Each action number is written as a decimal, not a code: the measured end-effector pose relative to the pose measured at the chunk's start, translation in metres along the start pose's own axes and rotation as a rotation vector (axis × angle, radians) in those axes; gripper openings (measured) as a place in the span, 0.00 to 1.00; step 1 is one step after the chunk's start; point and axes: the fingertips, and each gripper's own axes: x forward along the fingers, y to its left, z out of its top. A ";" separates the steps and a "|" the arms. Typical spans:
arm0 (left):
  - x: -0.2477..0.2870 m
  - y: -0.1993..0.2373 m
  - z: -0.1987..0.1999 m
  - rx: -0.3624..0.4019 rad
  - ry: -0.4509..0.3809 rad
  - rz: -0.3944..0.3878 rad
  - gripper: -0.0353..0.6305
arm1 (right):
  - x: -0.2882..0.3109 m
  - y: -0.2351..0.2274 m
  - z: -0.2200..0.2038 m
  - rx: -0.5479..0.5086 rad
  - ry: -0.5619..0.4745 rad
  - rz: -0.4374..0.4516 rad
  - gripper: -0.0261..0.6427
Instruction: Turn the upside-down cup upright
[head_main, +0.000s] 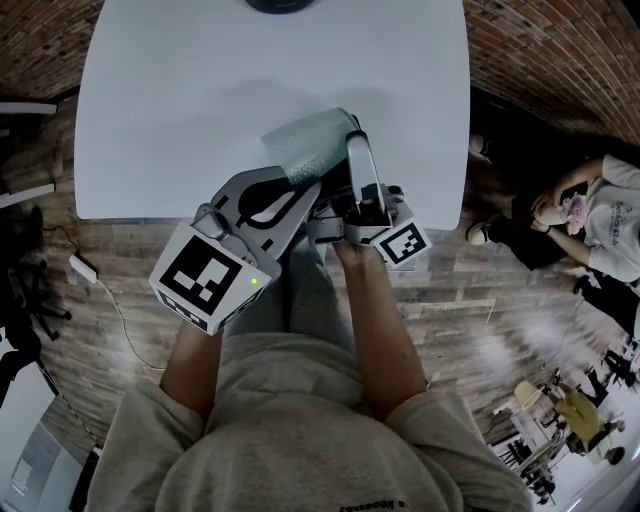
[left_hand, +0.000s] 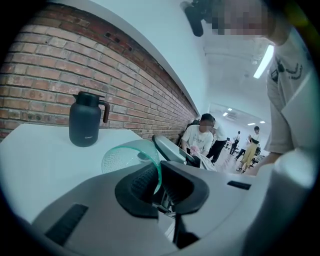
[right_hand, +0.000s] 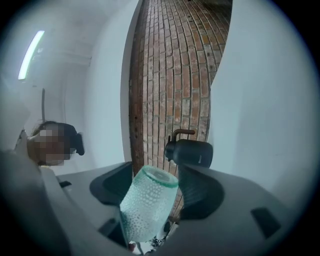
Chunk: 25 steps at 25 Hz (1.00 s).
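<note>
Open office-like hall: brick wall (left_hand: 75, 65), white table (head_main: 200, 120), ceiling strip lights (left_hand: 263, 61), people (left_hand: 197, 139) beyond

Both bare forearms reach forward, close together. Left gripper (left_hand: 159, 181) points slightly down, jaws nearly together, pinching the rim of the cup (left_hand: 125, 156). Right gripper (right_hand: 156, 187) points upward, jaws wide, pads against the cup's sides. The grippers sit just beside each other.

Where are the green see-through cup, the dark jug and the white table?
Pale green dimpled translucent cup (right_hand: 147, 207), right gripper view, on its dimpled side wall.
Dark matte jug (left_hand: 84, 125), left gripper view, on its body.
White table (head_main: 270, 80), head view, on its bare top.
</note>
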 end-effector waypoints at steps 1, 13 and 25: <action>0.000 0.001 -0.001 0.007 0.008 0.005 0.09 | 0.000 -0.002 -0.001 -0.003 0.001 -0.010 0.47; 0.002 0.010 -0.016 0.051 0.128 0.033 0.09 | -0.003 -0.011 -0.005 -0.075 0.045 -0.108 0.34; 0.006 0.010 -0.022 0.097 0.219 0.026 0.09 | -0.011 -0.013 0.002 -0.120 0.041 -0.176 0.15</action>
